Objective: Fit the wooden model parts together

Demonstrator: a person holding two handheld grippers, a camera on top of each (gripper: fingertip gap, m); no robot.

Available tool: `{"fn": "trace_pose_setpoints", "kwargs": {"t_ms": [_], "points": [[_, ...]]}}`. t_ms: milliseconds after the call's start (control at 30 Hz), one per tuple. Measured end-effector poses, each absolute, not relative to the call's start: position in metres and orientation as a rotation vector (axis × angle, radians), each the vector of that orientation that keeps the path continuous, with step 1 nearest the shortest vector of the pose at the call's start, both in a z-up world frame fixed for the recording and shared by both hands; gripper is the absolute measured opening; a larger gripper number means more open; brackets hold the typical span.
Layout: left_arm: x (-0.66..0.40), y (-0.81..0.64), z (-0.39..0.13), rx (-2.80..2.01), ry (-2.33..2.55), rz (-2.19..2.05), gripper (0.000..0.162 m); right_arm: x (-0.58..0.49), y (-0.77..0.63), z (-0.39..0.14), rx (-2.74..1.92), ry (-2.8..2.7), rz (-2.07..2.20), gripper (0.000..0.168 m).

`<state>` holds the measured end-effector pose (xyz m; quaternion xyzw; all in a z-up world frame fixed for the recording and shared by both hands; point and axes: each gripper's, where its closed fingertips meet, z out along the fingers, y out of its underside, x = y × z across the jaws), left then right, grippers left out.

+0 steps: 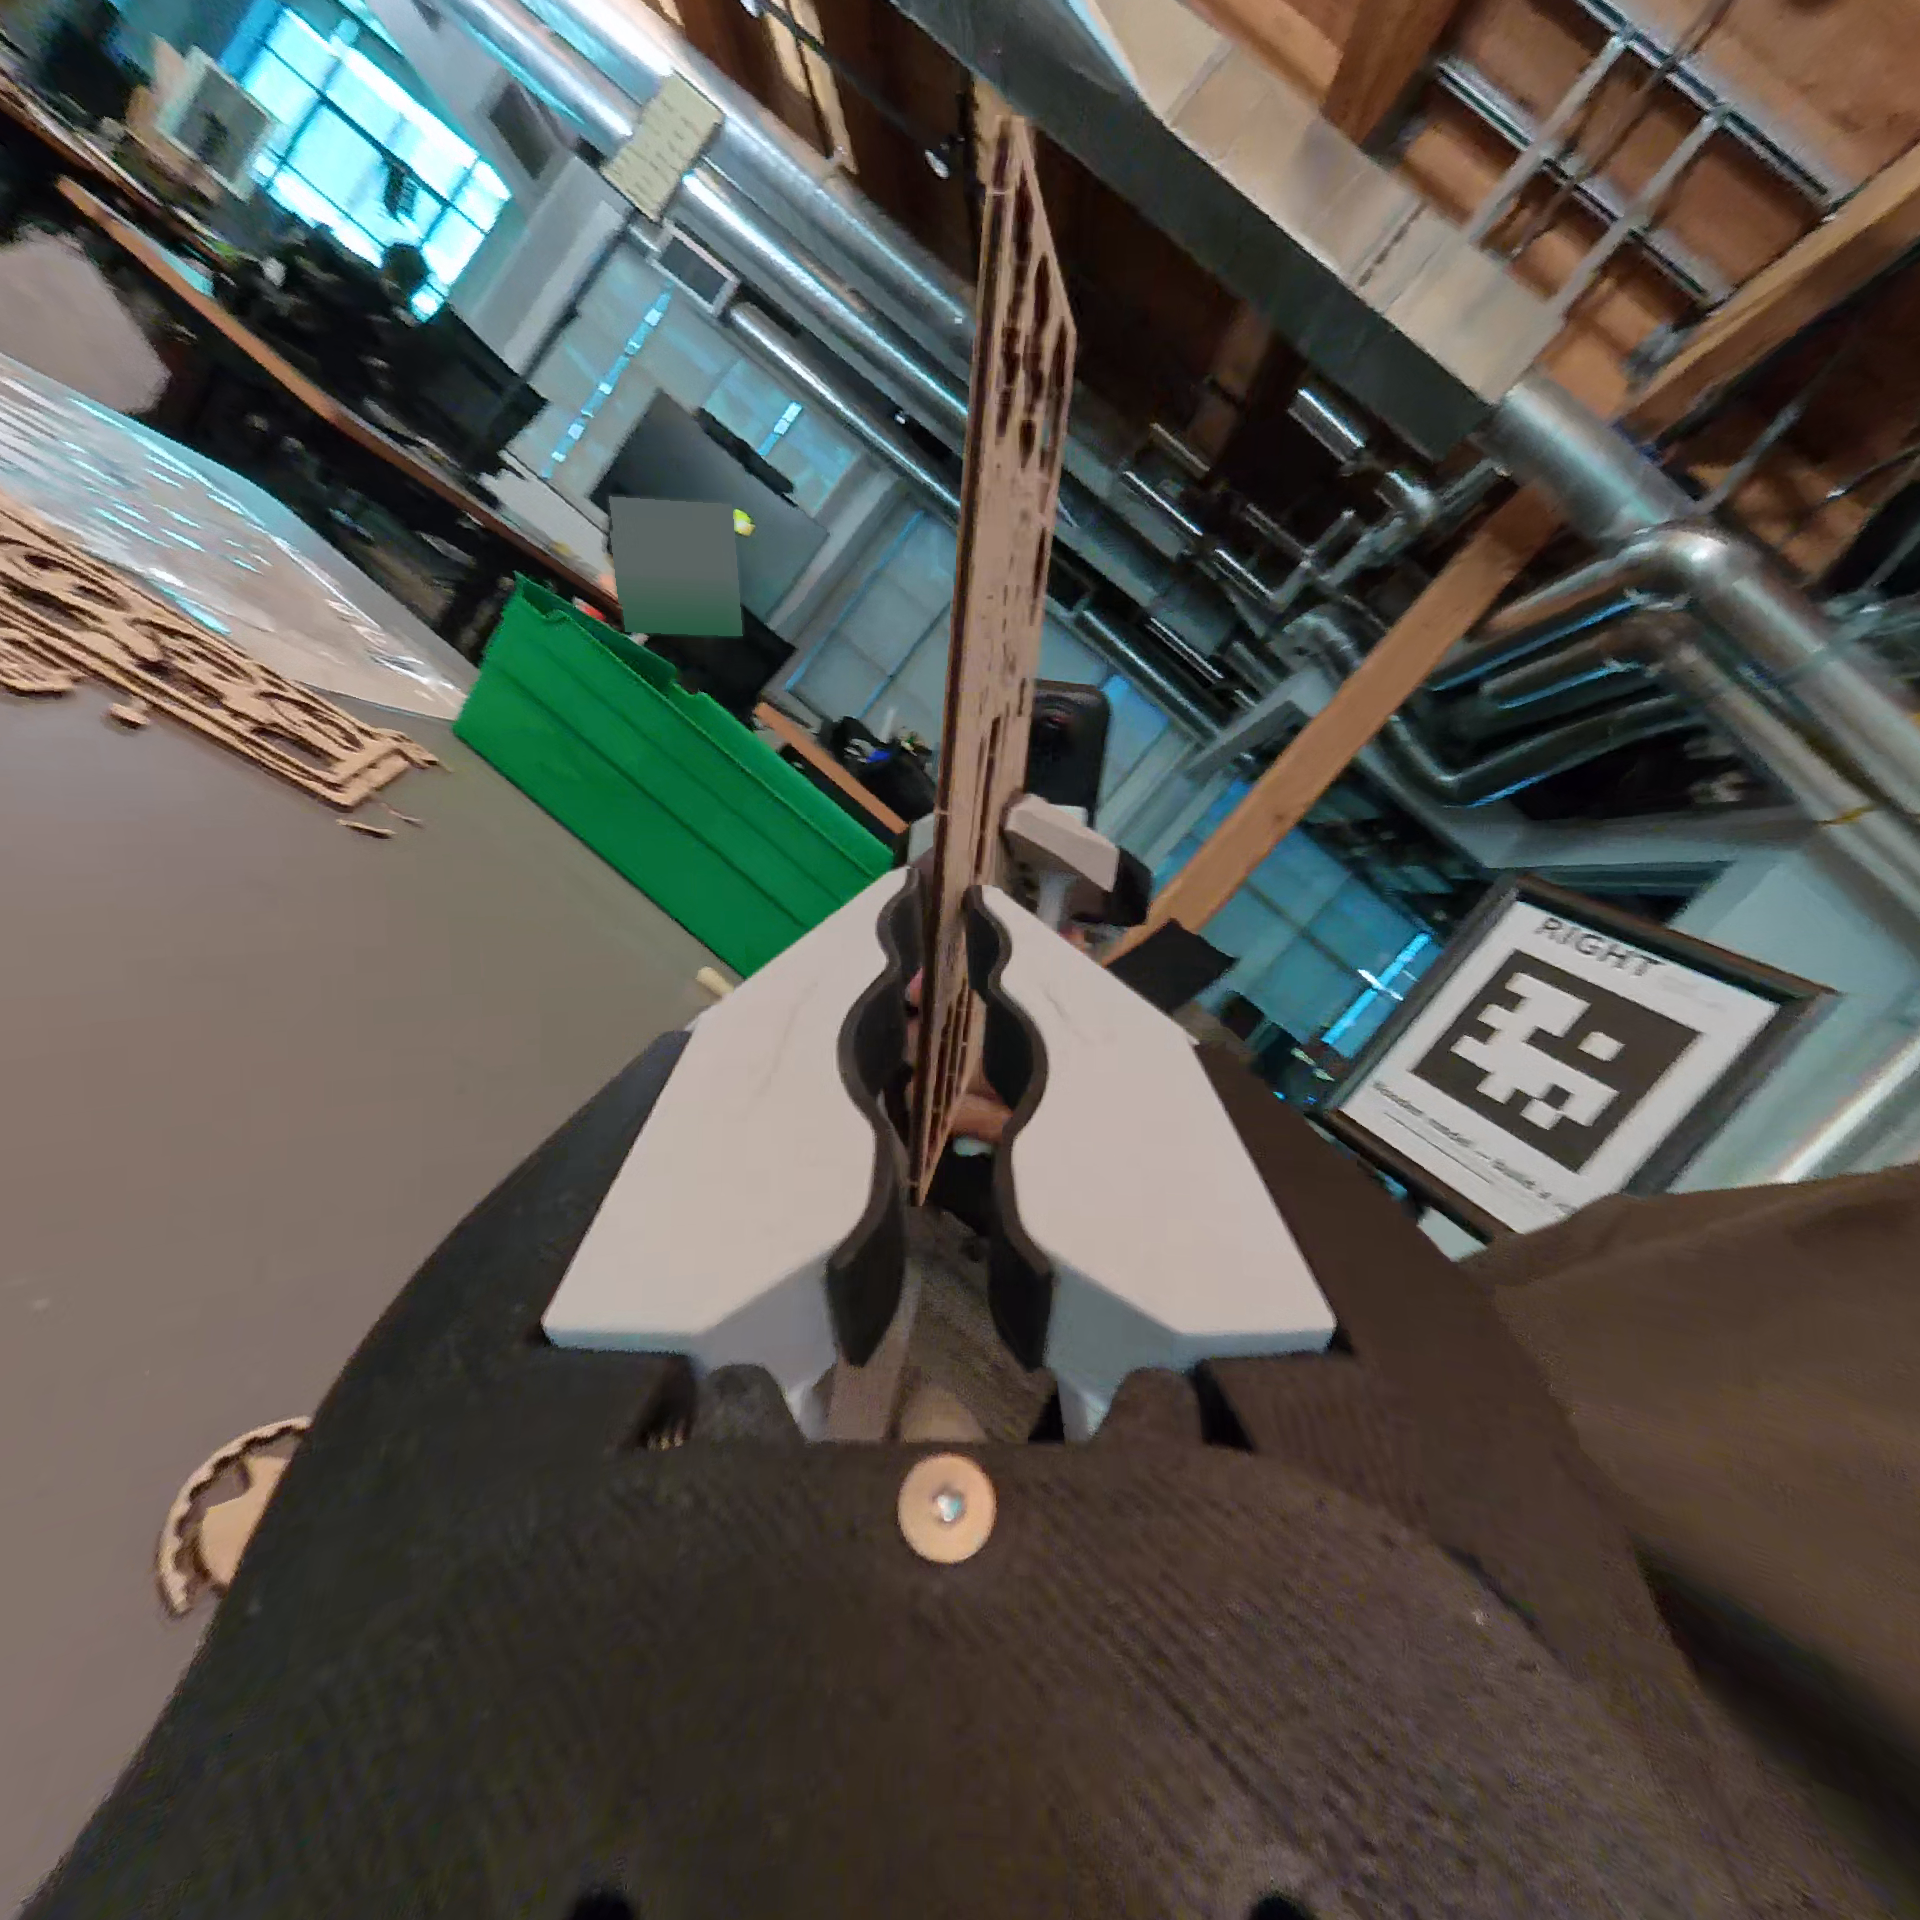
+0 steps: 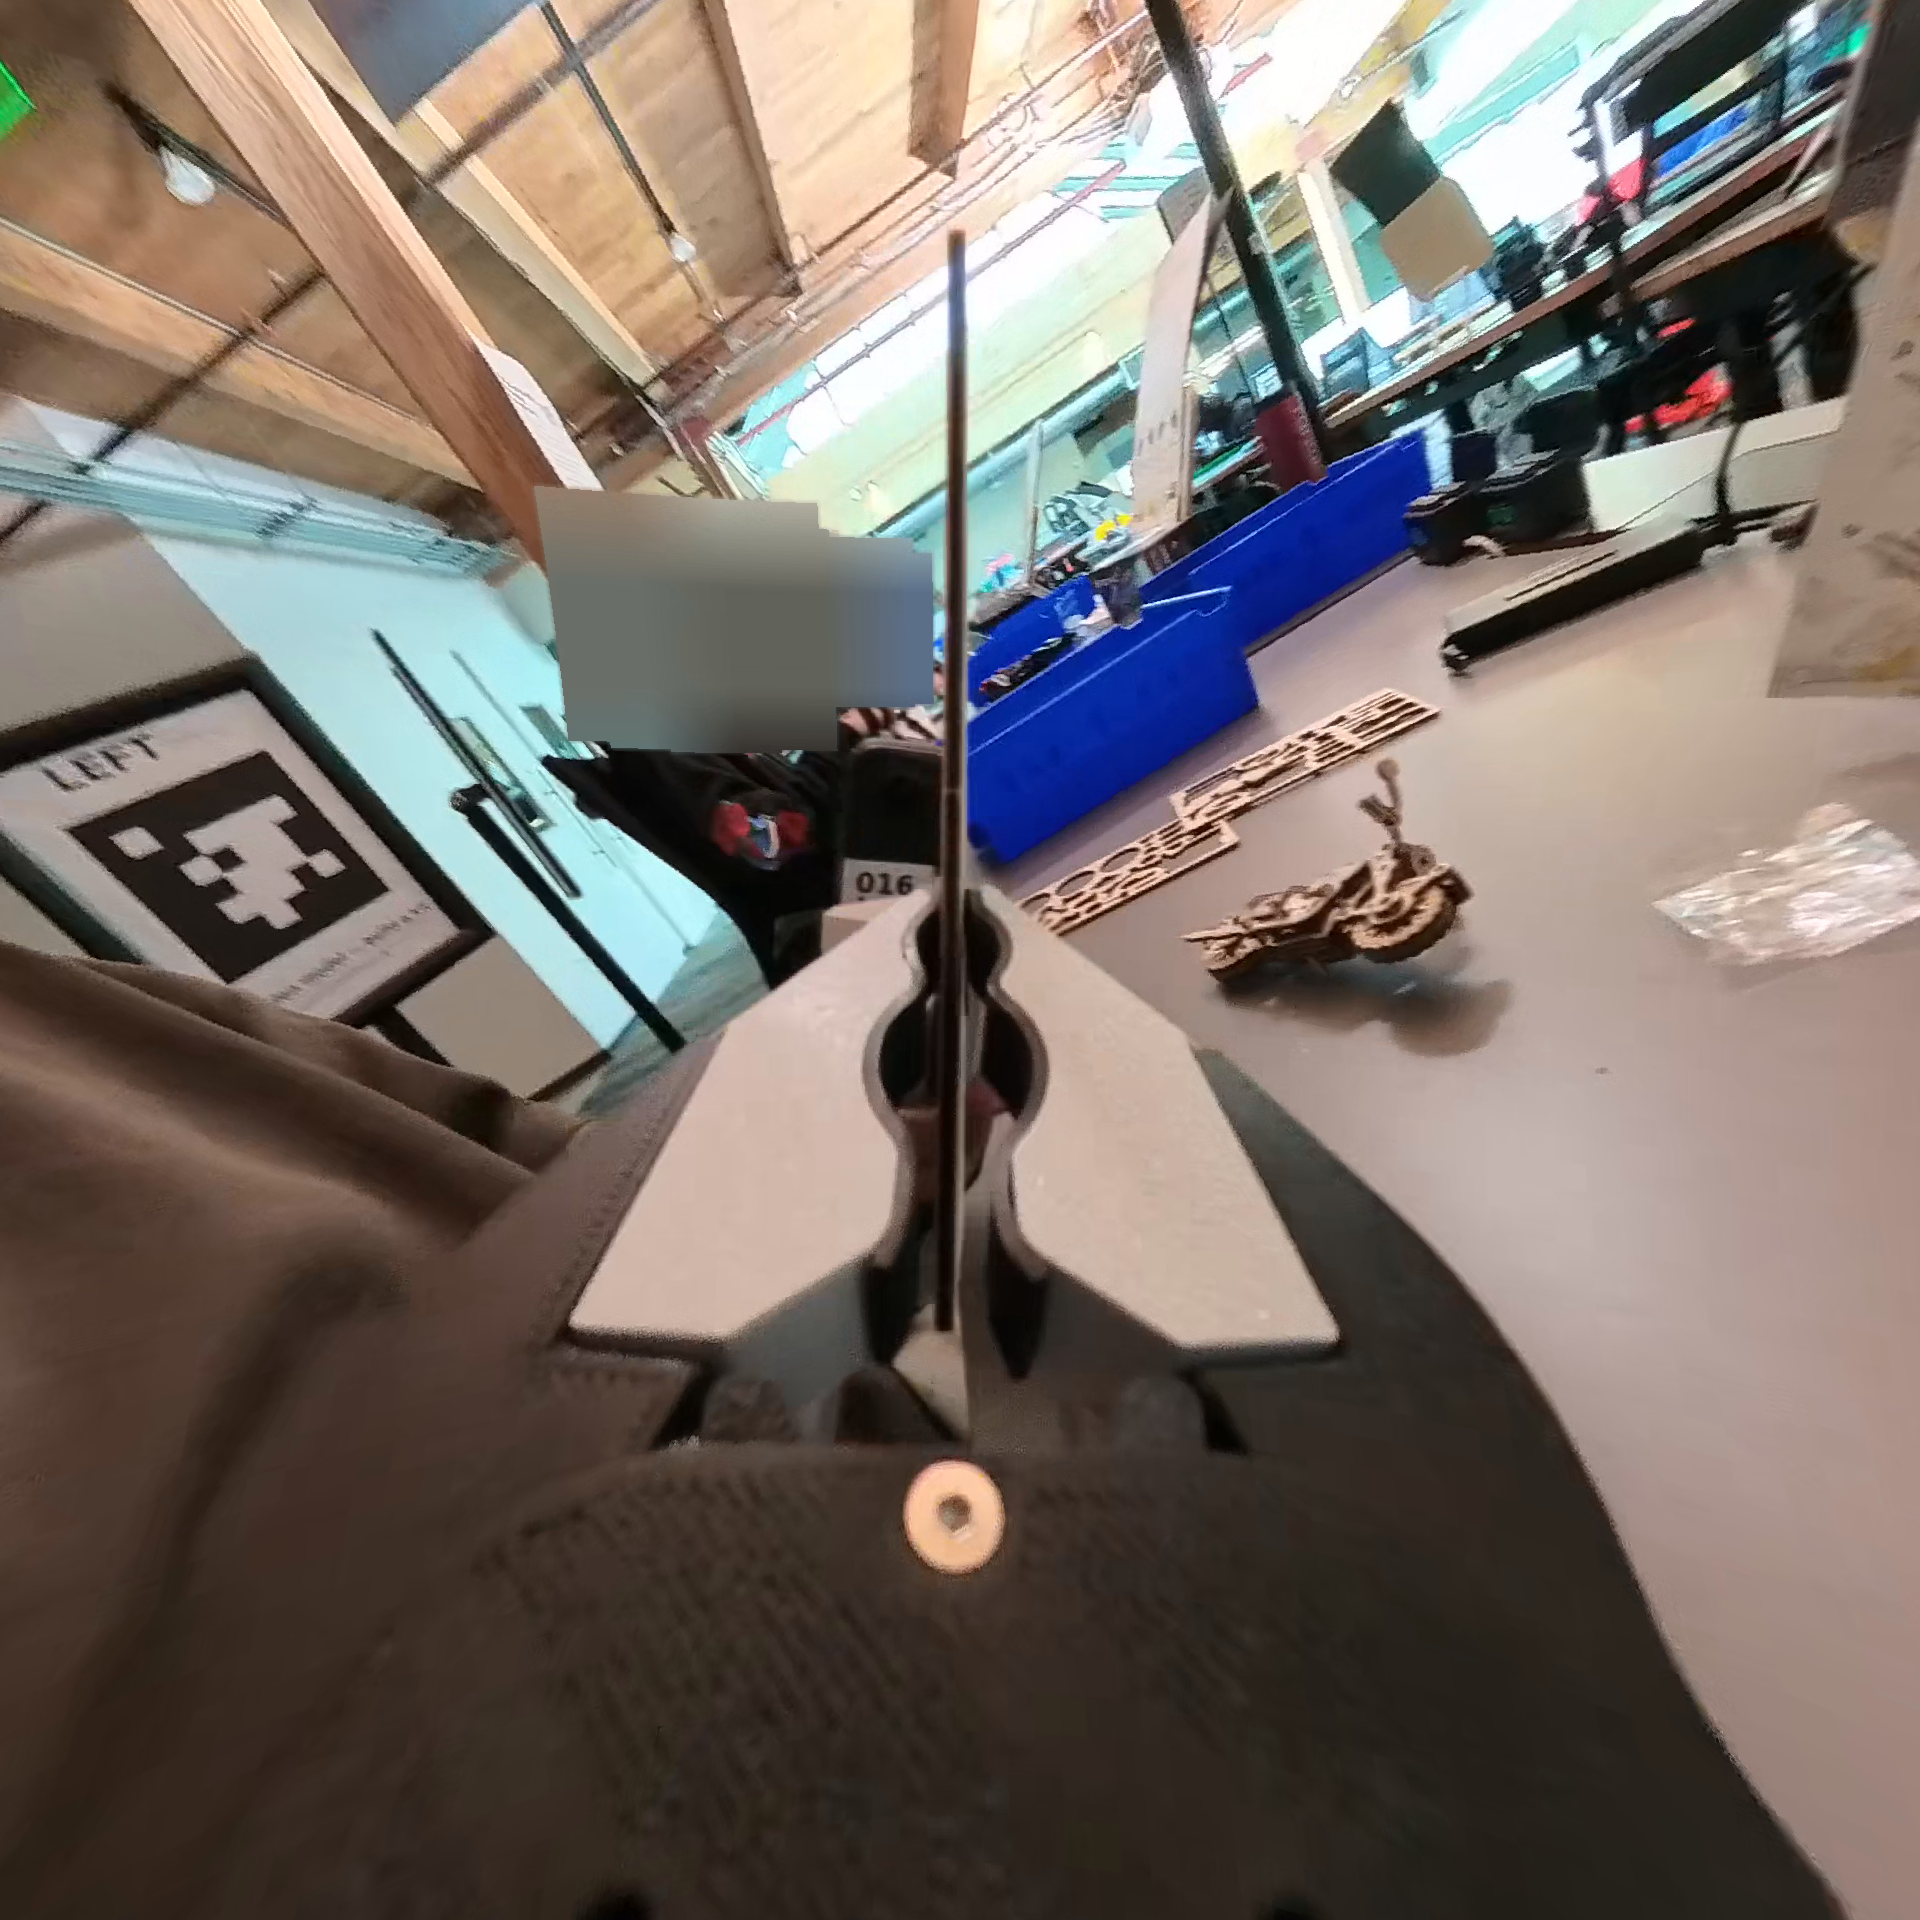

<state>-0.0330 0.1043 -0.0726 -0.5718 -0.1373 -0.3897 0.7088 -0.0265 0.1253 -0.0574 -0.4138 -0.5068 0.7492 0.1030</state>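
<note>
My left gripper (image 1: pixel 940 894) is shut on a thin laser-cut wooden parts sheet (image 1: pixel 1013 520), held upright above the grey table (image 1: pixel 260 1039). My right gripper (image 2: pixel 954 914) is shut on the same kind of sheet (image 2: pixel 954 520), seen edge-on as a dark line. The other gripper's grey fingers (image 1: pixel 1070 852) show just behind the sheet in the left wrist view. A partly built wooden motorcycle model (image 2: pixel 1340 914) stands on the table to the right. Flat wooden parts sheets (image 2: pixel 1226 821) lie behind it, and more sheets (image 1: pixel 187 665) lie at the left. A loose wooden gear (image 1: pixel 218 1507) lies beside my left gripper.
A green bin (image 1: pixel 644 769) stands at the table's far edge. Blue bins (image 2: pixel 1112 717) stand behind the parts sheets. Crumpled clear plastic (image 2: pixel 1797 894) lies at the right. Framed marker boards (image 1: pixel 1538 1060) (image 2: pixel 208 852) stand beside the table. A brown sleeve (image 2: pixel 208 1195) fills the lower left. The tips of both grippers are at nearly the same place. The loose wooden gear (image 1: pixel 218 1507) lies around 15 cm away from my left fingertips.
</note>
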Motion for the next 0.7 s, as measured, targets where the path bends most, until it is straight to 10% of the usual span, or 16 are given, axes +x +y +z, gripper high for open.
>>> {"fn": "trace_pose_setpoints", "kwargs": {"t_ms": [700], "points": [[-0.048, 0.101, -0.069, -1.315, -0.303, -0.601, 0.01, -0.028, 0.117, -0.064, -1.218, -1.594, 2.039, 0.001]]}}
